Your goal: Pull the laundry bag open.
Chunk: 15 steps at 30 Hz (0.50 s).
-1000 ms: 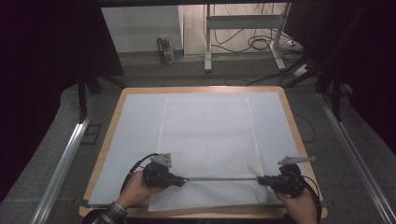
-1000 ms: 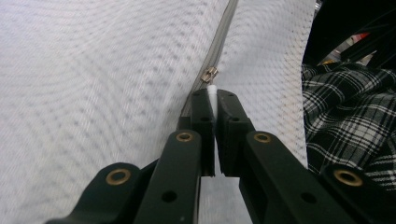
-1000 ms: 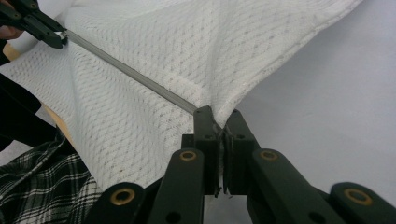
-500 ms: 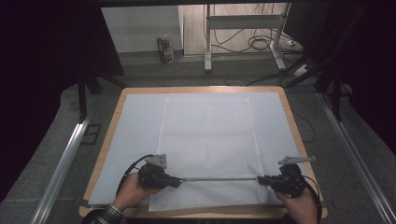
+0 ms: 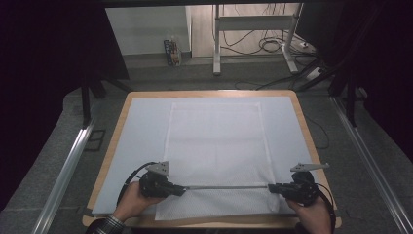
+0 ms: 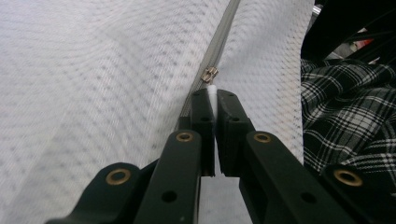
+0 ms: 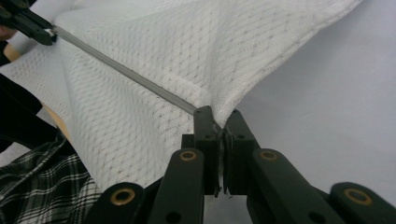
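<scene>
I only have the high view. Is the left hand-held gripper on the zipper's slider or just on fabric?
Observer: In the left gripper view, the left hand-held gripper pinches a small white pull tab hanging from the metal slider, not the mesh itself.
Operator: And the right one?
Observer: The right hand-held gripper is shut on the mesh bag right at the end of the grey zipper.
Operator: Is the zipper slack?
Observer: In the right gripper view the zipper runs as a straight line toward the other gripper, and the mesh tents up along it.
</scene>
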Motion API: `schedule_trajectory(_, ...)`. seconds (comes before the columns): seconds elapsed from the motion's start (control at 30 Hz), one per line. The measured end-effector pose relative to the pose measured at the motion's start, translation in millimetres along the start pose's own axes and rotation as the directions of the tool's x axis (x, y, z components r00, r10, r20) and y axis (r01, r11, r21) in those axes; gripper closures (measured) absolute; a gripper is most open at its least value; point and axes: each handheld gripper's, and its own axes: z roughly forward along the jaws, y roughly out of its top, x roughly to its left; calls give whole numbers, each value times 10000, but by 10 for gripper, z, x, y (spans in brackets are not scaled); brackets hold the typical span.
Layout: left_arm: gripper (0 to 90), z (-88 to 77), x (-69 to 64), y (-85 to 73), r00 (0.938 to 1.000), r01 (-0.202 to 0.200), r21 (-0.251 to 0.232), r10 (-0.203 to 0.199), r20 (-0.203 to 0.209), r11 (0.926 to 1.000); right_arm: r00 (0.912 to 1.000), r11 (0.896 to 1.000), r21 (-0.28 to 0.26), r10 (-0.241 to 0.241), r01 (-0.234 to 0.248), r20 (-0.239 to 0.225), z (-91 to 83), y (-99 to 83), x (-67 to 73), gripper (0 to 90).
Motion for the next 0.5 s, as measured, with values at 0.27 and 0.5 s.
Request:
schedule_trajectory(0.27, 873, -121, 15, -62, 9996, 65, -101, -68, -265, 9999, 10000, 10000, 19, 56, -56, 66, -9, -4, -15, 854)
schedule_trajectory(0.5, 872, -154, 11, -115, 9994, 149, -70, -151, -326, 9999, 10000, 10000, -8, 77, -77, 41, -15, -6, -21, 853)
